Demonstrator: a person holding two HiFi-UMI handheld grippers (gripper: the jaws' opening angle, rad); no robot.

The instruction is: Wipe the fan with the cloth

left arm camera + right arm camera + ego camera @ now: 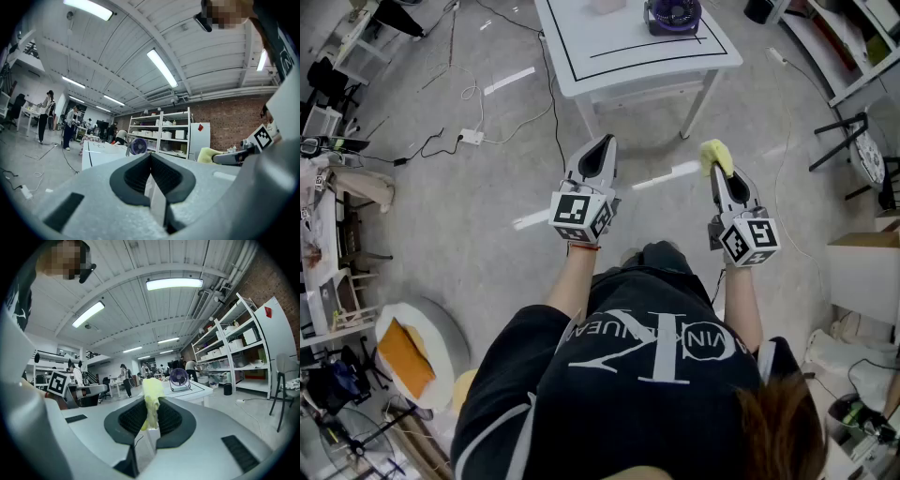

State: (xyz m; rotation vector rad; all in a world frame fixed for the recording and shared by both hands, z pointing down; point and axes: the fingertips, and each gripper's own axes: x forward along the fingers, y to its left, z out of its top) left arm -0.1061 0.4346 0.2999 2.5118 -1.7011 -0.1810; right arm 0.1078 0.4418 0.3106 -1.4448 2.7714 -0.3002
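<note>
Closest in is my black tee [649,361], and just past it both grippers, held out level in front of me. Left gripper [603,142] has its jaws pressed together with nothing between them, so that one's free. Right gripper [721,174] is clamped on the yellow cloth [715,155], which pokes up out of the pads in a bunched little tuft.

The cloth looks soft, floppy and basically weightless. It's pinched near one end, so the loose part will fold over on contact. I'd press with the bunched bit close to the pads, not the flappy tip.

Between me and the work is bare floor with some cables [502,127] lying across it.

Further out is the white table [609,52], and the purple fan [673,13] sits on it near the far edge, well apart from both grippers. Nothing has touched it yet, so I'd say the wiping hasn't started.

It looks like a small desk fan, probably light plastic with a thin grille. I'd guess it'll skid or tip if I push on it one-handed. It's too small from here to make out the stand properly. The plan would be to steady it low down at the base or frame with the free left gripper, stay off the grille bars, and wipe gently with the right.
</note>
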